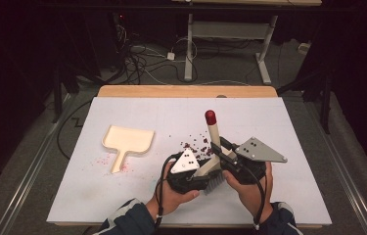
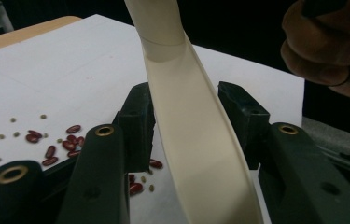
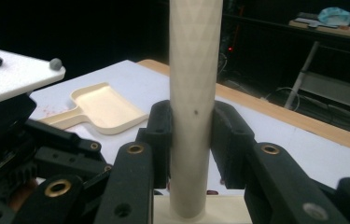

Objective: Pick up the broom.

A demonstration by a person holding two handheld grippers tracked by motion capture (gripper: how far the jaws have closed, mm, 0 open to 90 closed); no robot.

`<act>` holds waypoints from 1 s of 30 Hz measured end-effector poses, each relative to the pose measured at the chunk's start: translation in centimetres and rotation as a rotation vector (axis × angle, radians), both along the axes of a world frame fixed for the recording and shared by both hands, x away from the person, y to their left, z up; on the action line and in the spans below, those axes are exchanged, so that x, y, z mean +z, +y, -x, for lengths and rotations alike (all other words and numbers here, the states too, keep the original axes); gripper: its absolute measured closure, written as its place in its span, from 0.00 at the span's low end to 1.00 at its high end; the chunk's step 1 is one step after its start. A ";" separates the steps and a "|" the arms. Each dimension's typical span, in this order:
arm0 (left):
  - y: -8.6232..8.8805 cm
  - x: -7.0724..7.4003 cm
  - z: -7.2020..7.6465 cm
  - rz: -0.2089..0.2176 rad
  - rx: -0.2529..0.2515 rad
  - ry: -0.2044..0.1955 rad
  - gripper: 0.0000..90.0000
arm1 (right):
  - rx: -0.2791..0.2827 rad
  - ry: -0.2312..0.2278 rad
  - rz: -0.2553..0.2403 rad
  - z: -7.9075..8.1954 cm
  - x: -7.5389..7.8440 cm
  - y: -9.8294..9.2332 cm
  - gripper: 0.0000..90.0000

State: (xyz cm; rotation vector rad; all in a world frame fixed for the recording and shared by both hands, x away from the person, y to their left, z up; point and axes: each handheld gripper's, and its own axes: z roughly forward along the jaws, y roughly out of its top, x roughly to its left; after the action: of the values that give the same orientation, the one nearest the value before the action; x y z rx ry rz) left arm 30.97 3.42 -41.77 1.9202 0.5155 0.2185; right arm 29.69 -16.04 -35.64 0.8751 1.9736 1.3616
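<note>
A cream hand brush (image 1: 214, 133) with a red-tipped handle stands tilted over the white table, its grey bristles (image 1: 214, 182) low between the two hands. My right gripper (image 1: 221, 148) is shut on the round handle (image 3: 193, 93), one pad on each side. My left gripper (image 1: 204, 170) sits lower, its pads against the wide curved body of the brush (image 2: 196, 140). Red beans (image 1: 195, 144) and small crumbs lie scattered on the table just beyond the brush, and the beans (image 2: 60, 144) also show beside the left jaws.
A cream dustpan (image 1: 127, 139) lies flat on the table's left half, handle toward me, with reddish specks by its handle. The white table (image 1: 288, 186) ends in a wooden strip at the far edge. Cables and a desk frame (image 1: 230, 34) stand on the floor behind.
</note>
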 end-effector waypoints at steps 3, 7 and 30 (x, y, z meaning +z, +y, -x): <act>0.8 0.3 -0.4 0.000 -0.026 0.013 0.68 | 0.046 0.004 -0.022 0.0 0.3 -0.4 0.79; 1.9 0.7 -0.6 -0.044 -0.076 0.001 0.71 | 0.185 0.036 -0.044 -0.7 0.6 -1.5 0.76; 6.5 0.4 2.2 -0.203 -0.336 -0.022 0.73 | 0.747 0.253 0.379 -0.8 -5.1 0.4 0.60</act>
State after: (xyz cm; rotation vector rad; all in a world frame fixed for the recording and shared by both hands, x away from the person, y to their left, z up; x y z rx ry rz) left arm 28.73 9.96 -41.41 2.1656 0.1545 0.0752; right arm 30.50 -15.68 -40.71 0.1187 2.7995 1.1931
